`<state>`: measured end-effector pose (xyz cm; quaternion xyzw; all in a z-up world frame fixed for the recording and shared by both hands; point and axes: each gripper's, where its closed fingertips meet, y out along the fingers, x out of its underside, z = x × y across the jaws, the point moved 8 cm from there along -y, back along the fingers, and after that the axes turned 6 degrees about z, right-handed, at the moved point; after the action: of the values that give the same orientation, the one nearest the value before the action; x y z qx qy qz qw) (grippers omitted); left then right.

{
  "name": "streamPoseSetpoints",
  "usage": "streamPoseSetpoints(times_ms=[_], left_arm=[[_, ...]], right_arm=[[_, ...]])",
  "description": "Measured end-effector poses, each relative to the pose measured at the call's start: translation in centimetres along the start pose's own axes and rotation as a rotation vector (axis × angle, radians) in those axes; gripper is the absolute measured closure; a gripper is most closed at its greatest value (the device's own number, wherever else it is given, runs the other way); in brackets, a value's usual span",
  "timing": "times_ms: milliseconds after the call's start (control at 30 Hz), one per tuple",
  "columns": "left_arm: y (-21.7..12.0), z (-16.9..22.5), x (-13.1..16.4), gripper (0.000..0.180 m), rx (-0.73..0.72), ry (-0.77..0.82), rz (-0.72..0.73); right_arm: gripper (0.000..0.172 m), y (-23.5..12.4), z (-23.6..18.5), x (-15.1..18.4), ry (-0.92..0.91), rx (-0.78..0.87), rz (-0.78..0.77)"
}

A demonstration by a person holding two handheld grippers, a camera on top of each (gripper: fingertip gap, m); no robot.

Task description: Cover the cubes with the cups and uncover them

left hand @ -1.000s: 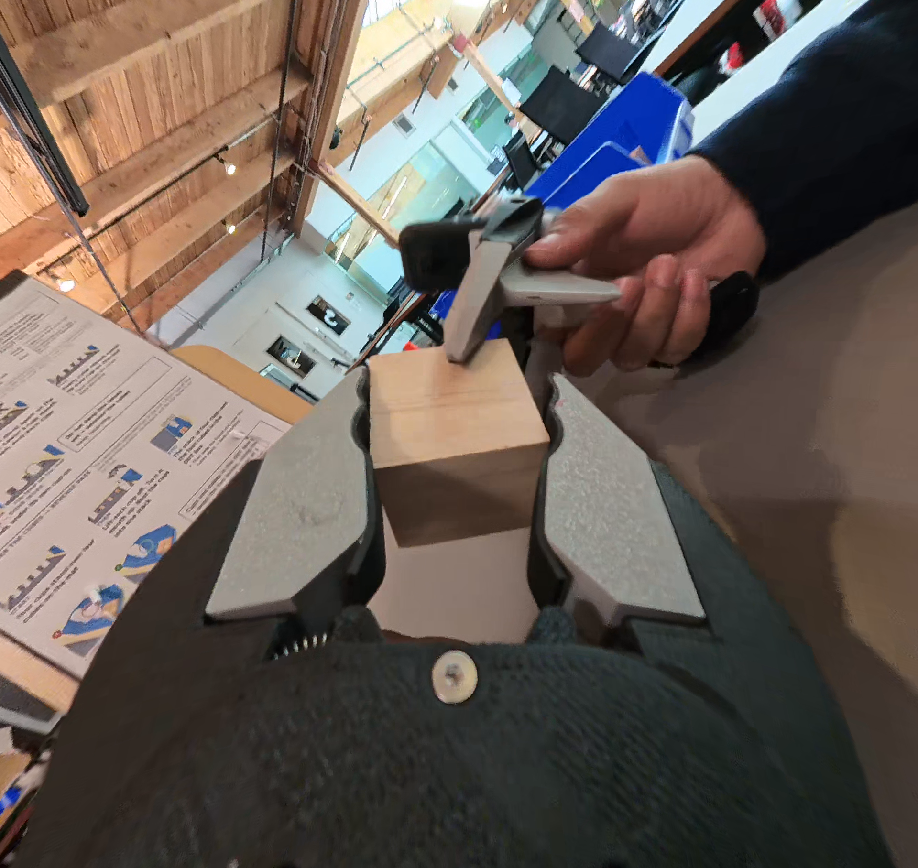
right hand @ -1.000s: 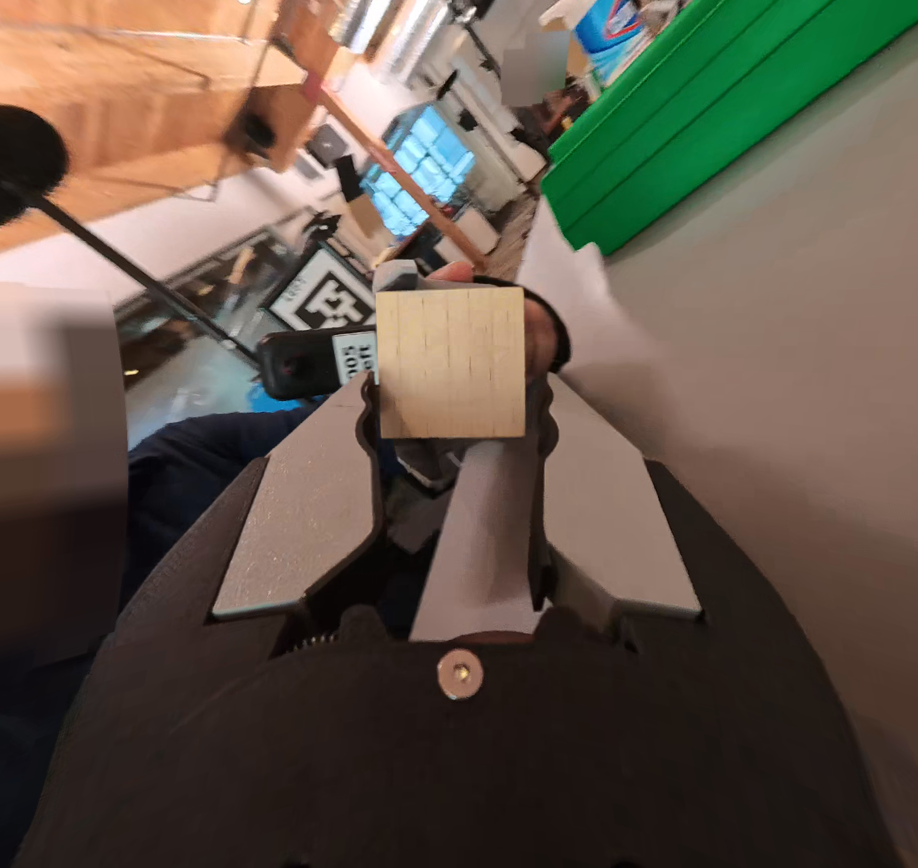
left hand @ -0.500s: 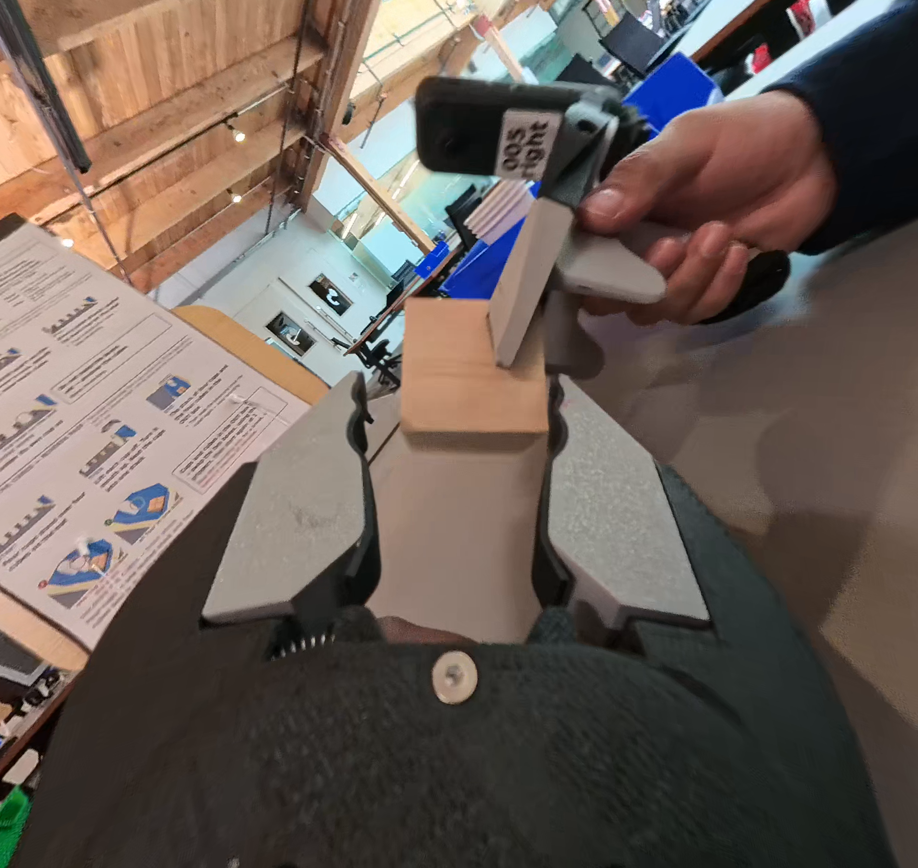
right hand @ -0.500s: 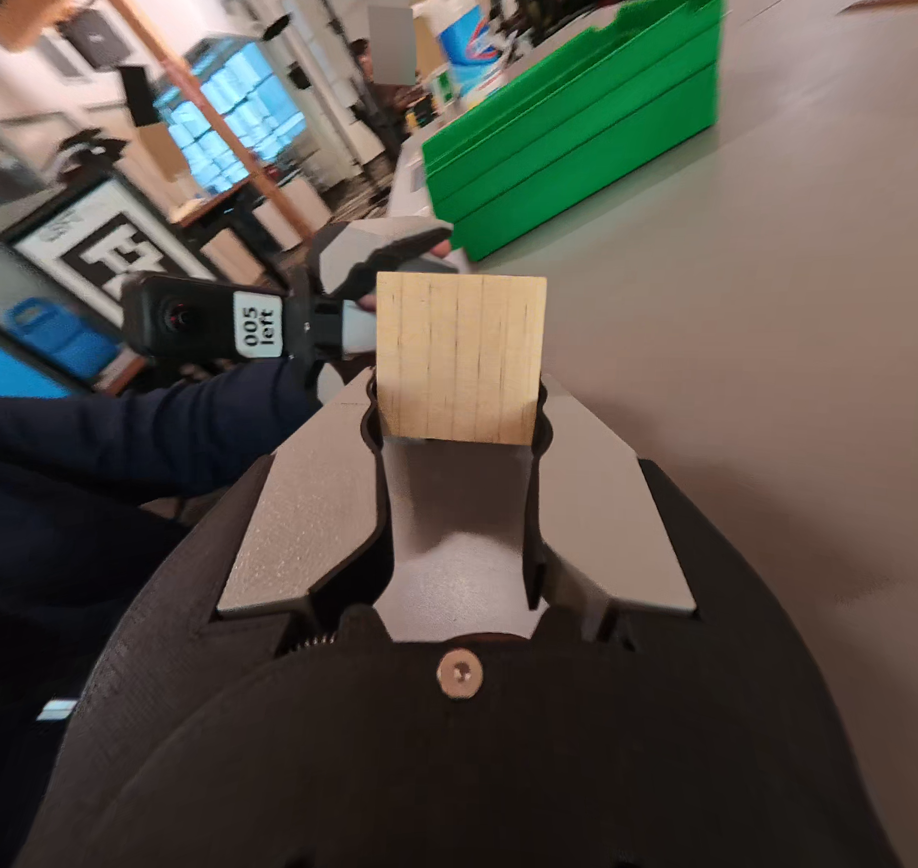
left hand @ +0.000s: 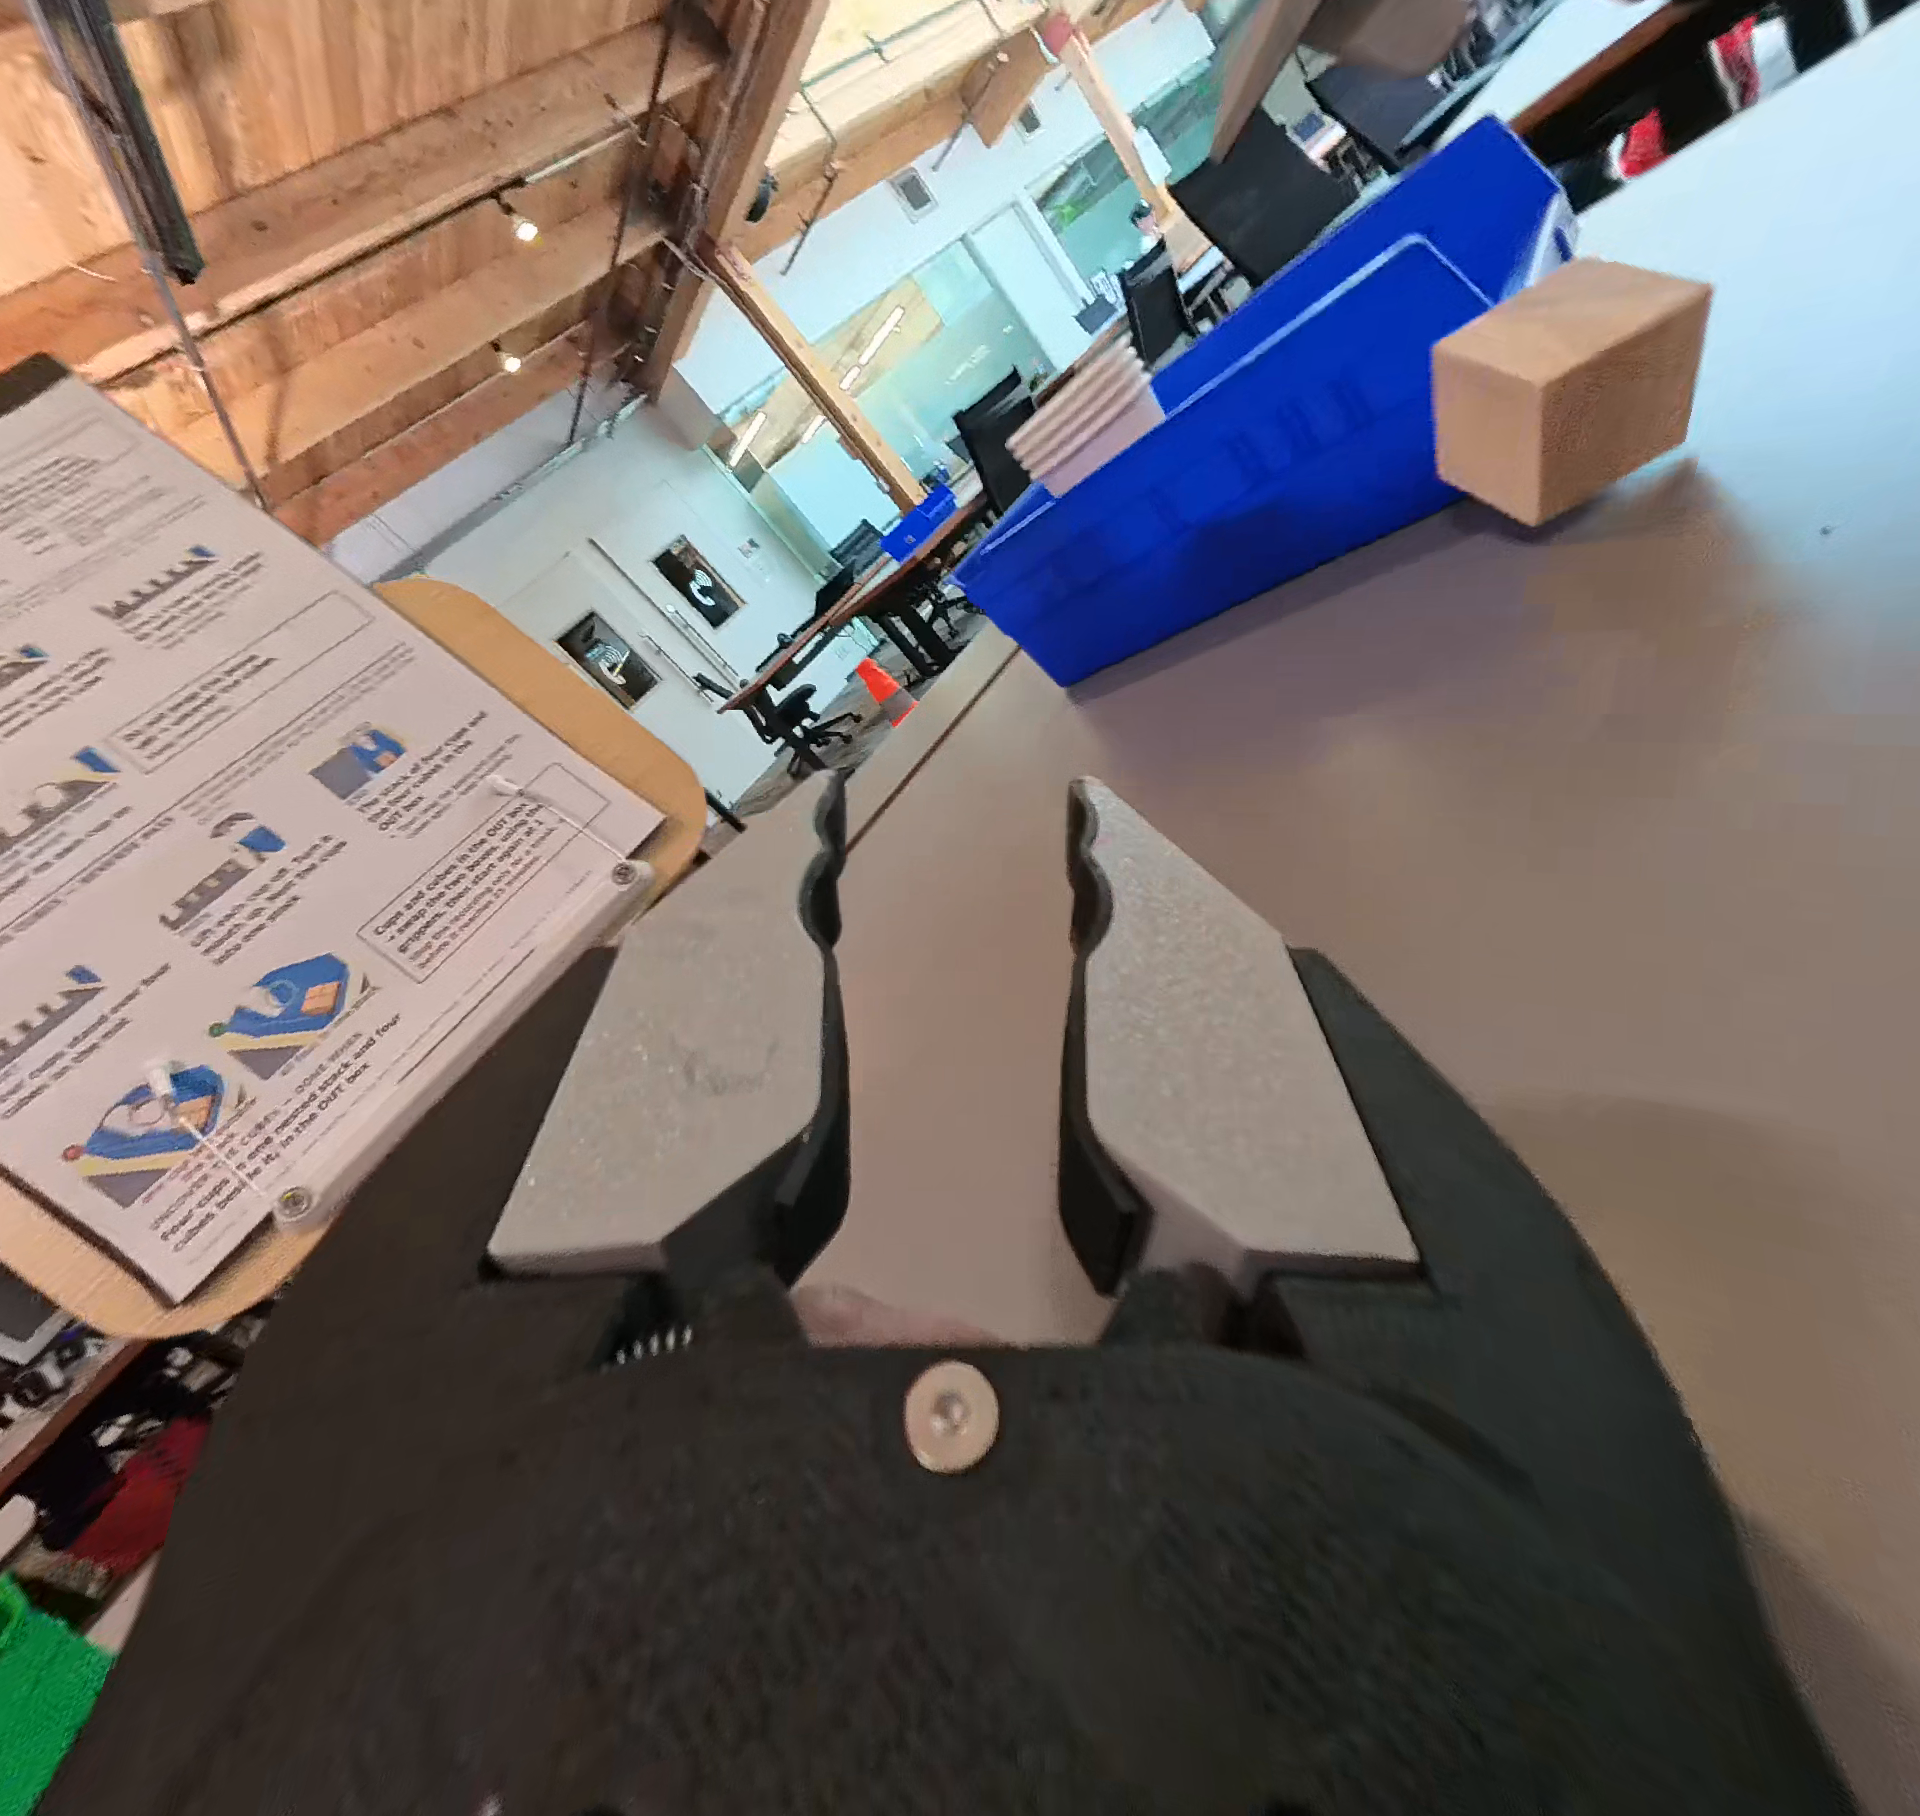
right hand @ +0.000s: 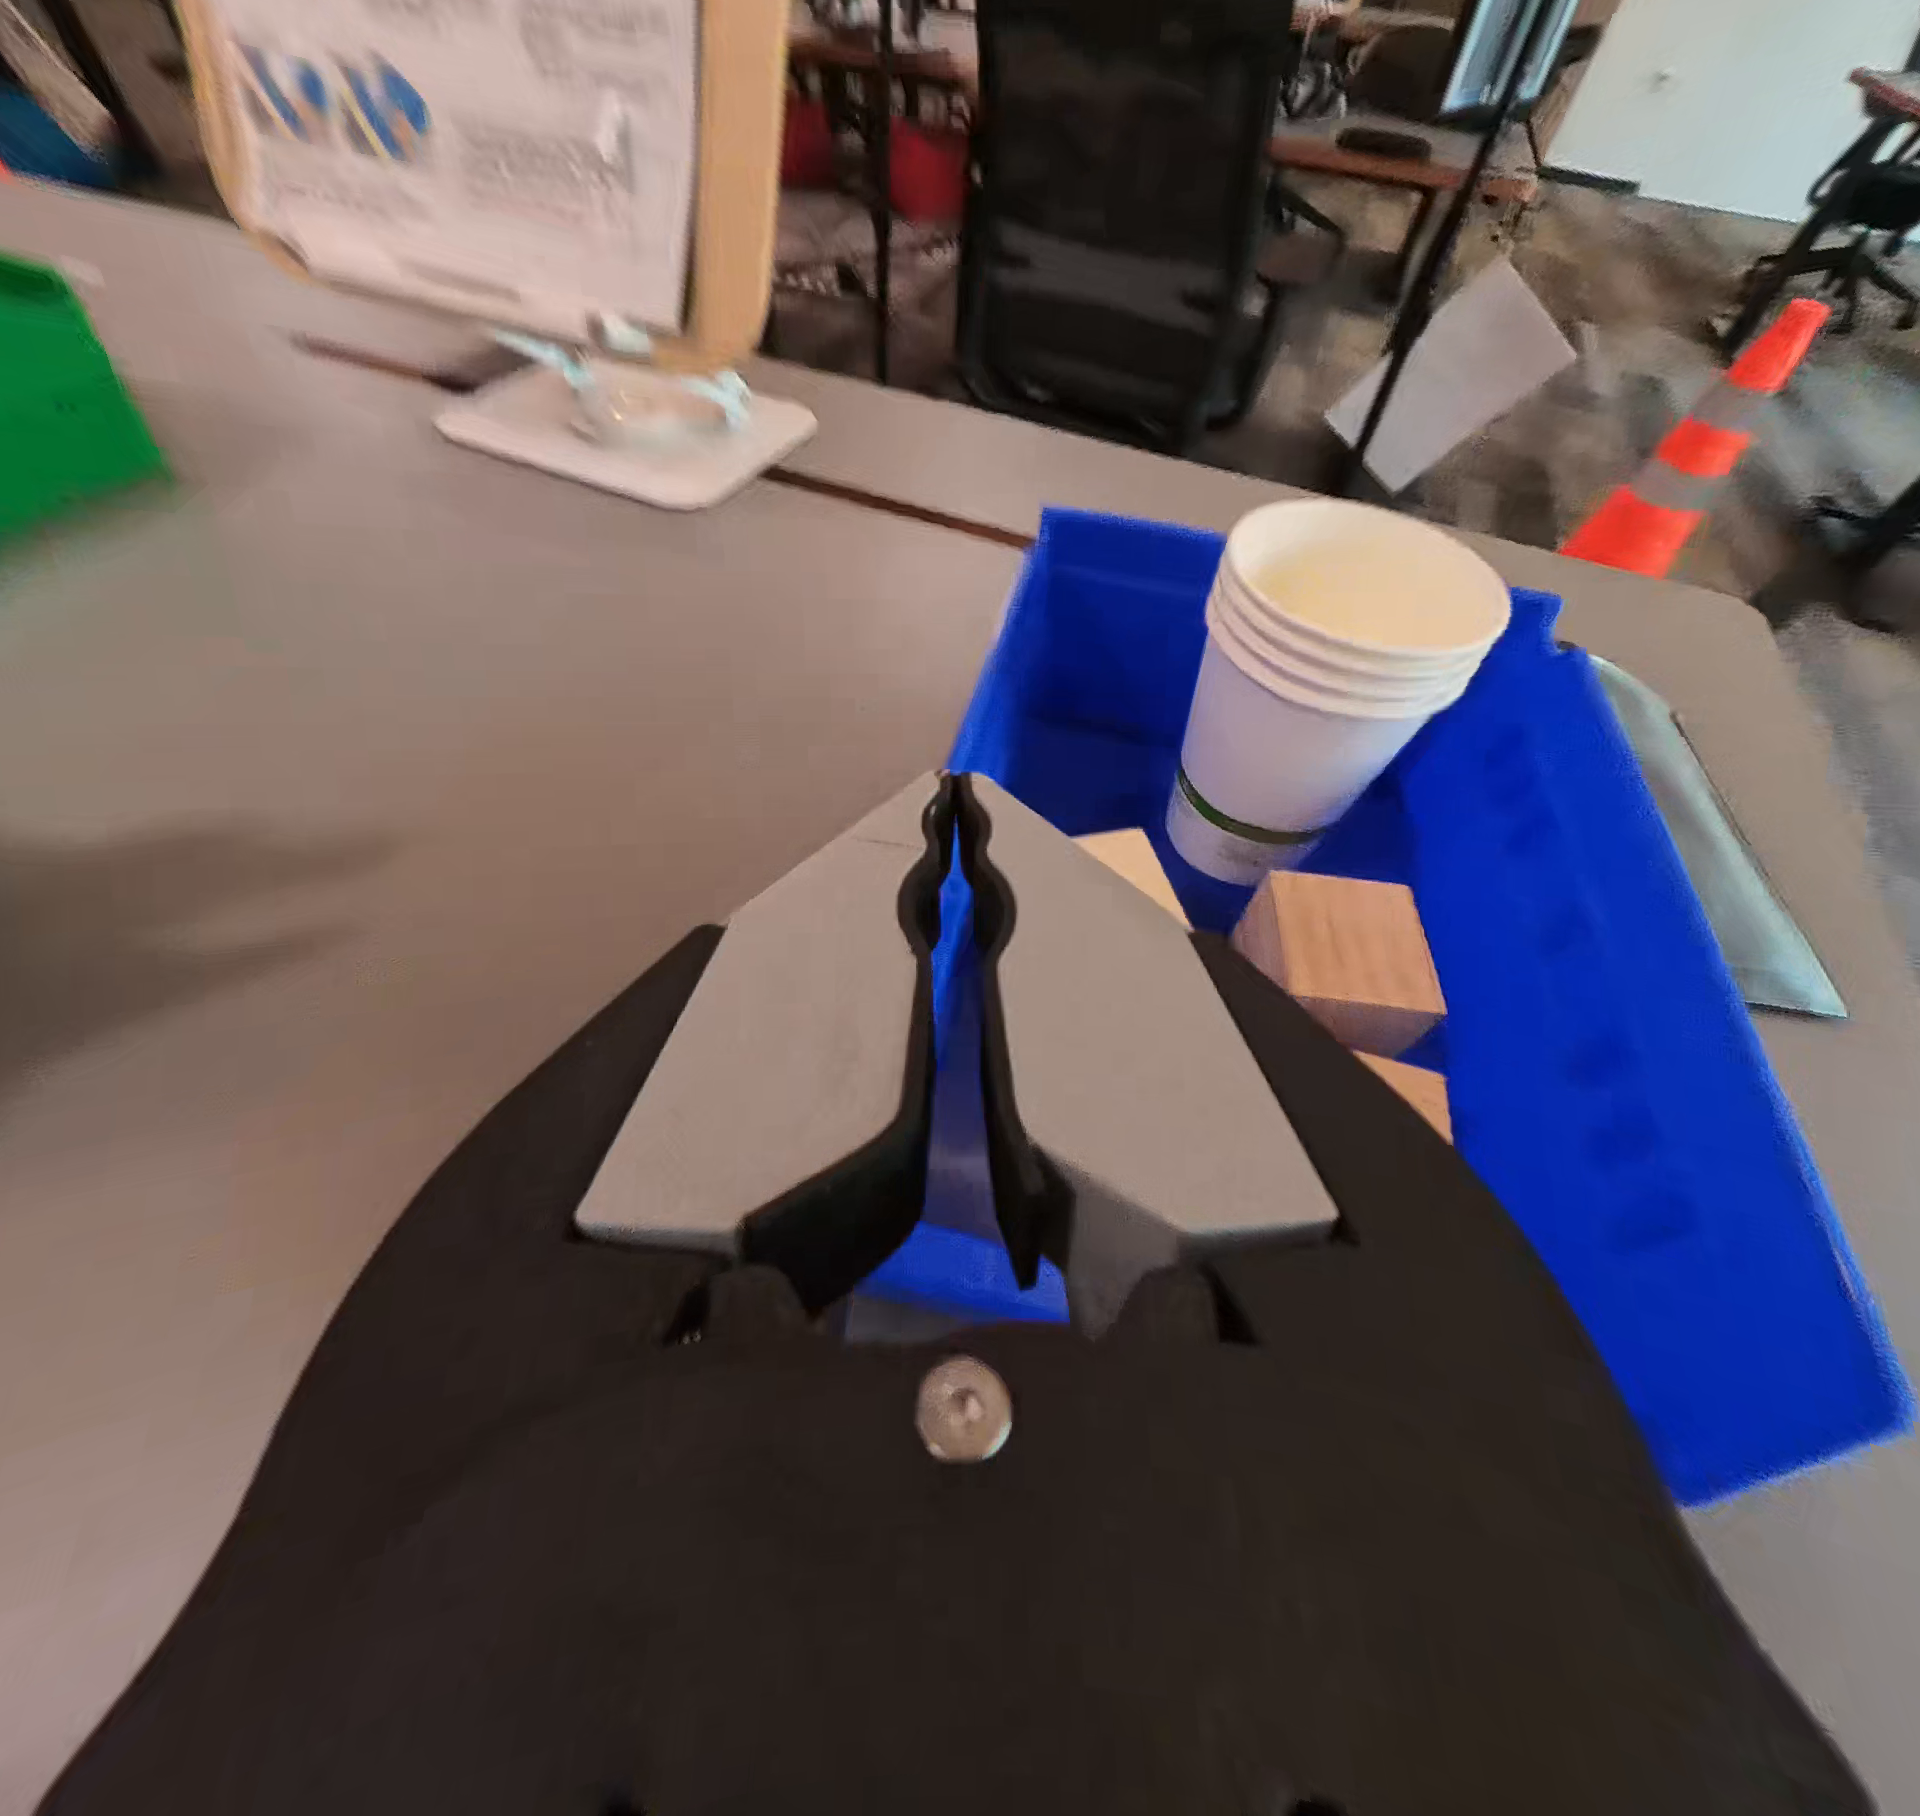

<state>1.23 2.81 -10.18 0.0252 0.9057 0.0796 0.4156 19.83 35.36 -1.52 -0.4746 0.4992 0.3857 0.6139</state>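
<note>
Hovering low over the grey table (left hand: 1558,883), the left gripper (left hand: 951,831) is standing apart and bare, a wooden cube (left hand: 1569,395) sitting at two o'clock beside the blue bin (left hand: 1247,478). The right gripper (right hand: 954,810) is pinching together on nothing, the stacked white cups (right hand: 1340,665) leaning in that bin at one o'clock.

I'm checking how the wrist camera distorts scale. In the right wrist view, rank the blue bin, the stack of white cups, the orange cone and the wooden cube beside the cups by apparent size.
Largest to smallest:
1. blue bin
2. stack of white cups
3. wooden cube and orange cone: about alike; the cone stands much farther away, so unranked.

White nested cups (right hand: 1340,665) lean inside blue bin (right hand: 1579,1091).
</note>
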Motion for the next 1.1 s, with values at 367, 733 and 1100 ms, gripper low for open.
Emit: streamPoseSetpoints(times_ms=[367,733,1100], left_arm=[[0.2,0.4,1.3,0.136,0.103,-0.06,-0.077],[0.0,0.1,1.4,0.137,0.075,-0.071,-0.092],[-0.2,-0.1,1.5,0.138,0.066,-0.076,-0.097]], right_arm=[[0.112,-2.1,-5.2,6.0,-0.27,-0.47,-0.295],[0.113,2.4,-7.2,9.0,-0.614,-0.461,-0.664],[0.107,2.4,-7.8,8.8,-0.55,-0.558,-0.829]])
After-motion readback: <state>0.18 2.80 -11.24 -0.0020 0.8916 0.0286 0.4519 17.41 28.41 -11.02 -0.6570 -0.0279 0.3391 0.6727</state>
